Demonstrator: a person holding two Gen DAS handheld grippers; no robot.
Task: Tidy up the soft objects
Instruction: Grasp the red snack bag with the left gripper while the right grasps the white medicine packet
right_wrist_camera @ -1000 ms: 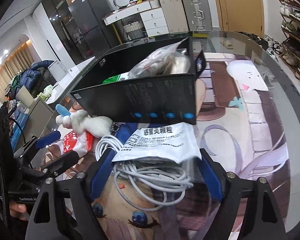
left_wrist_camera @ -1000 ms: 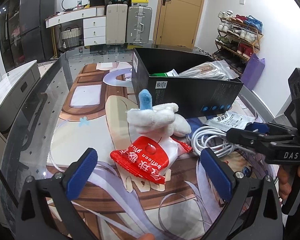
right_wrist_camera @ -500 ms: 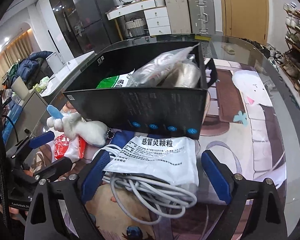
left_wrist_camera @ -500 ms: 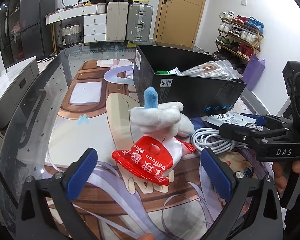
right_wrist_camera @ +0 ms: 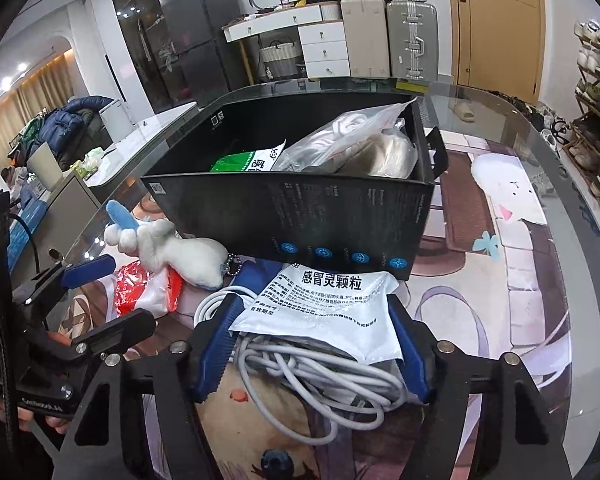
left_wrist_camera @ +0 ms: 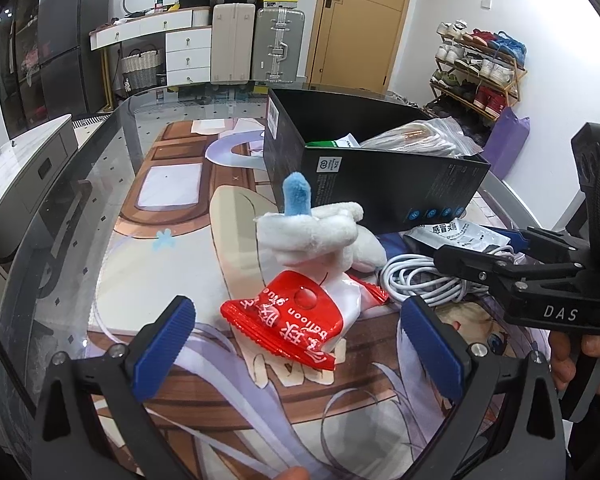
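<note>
The left gripper [left_wrist_camera: 296, 344] hangs low over the desk [left_wrist_camera: 112, 248] with its jaws released and wide apart, nothing between them. Just ahead lies a red and white balloon packet [left_wrist_camera: 300, 320], and touching its far edge a white plush toy [left_wrist_camera: 320, 236] with a blue tip lies on its side. The right gripper [right_wrist_camera: 312, 344] has its jaws released around a coil of white cable [right_wrist_camera: 320, 372] and a white medicine sachet [right_wrist_camera: 324, 304] lying on top of it; neither looks pinched. Beyond these stands an open black box [right_wrist_camera: 300, 216], holding a green packet [right_wrist_camera: 240, 160] and 1 clear zip bag [right_wrist_camera: 352, 140] of pale soft items. Suitcases [left_wrist_camera: 256, 40] stand against the far wall.
</note>
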